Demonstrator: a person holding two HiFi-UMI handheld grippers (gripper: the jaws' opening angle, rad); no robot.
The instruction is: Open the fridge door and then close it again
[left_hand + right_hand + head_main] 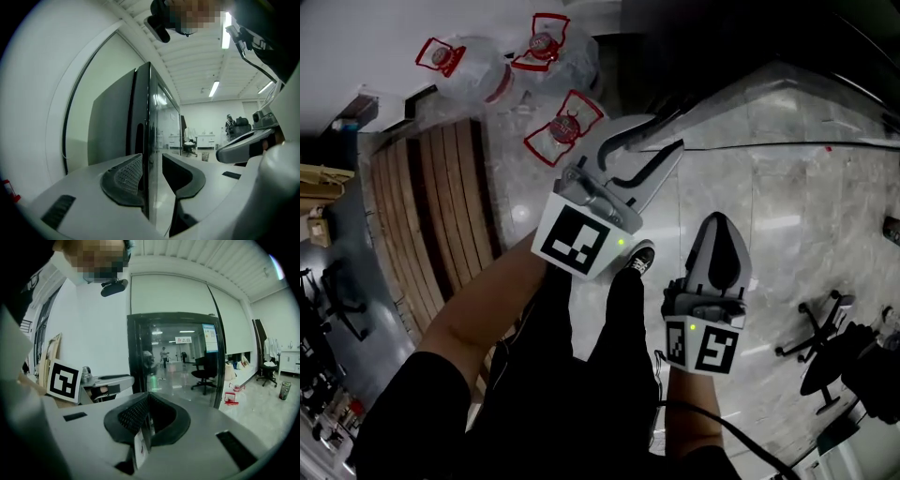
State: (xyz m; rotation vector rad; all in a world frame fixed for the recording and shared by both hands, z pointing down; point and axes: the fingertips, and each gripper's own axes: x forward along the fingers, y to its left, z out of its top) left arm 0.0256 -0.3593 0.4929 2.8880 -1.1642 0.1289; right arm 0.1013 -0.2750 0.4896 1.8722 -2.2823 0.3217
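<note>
The tall black fridge point(174, 355) with a glass door stands ahead in the right gripper view, its door looking closed and mirroring the room. The left gripper view meets the same fridge point(119, 126) from the side, its glass door point(164, 117) edge-on. My left gripper point(152, 161) is open with nothing pressed between its pads, short of the fridge. From the head view, the left gripper point(666, 133) reaches toward the dark fridge point(722, 37). Held lower and to the right, my right gripper point(719, 223) is shut and empty. Its jaws point(149, 401) stay together.
Three large water bottles point(473, 70) with red handles lie on the floor at the left, beside wooden planks point(441, 206). Office chairs point(825, 323) stand to the right. My legs and a shoe point(637, 258) are below the grippers. The floor is glossy tile.
</note>
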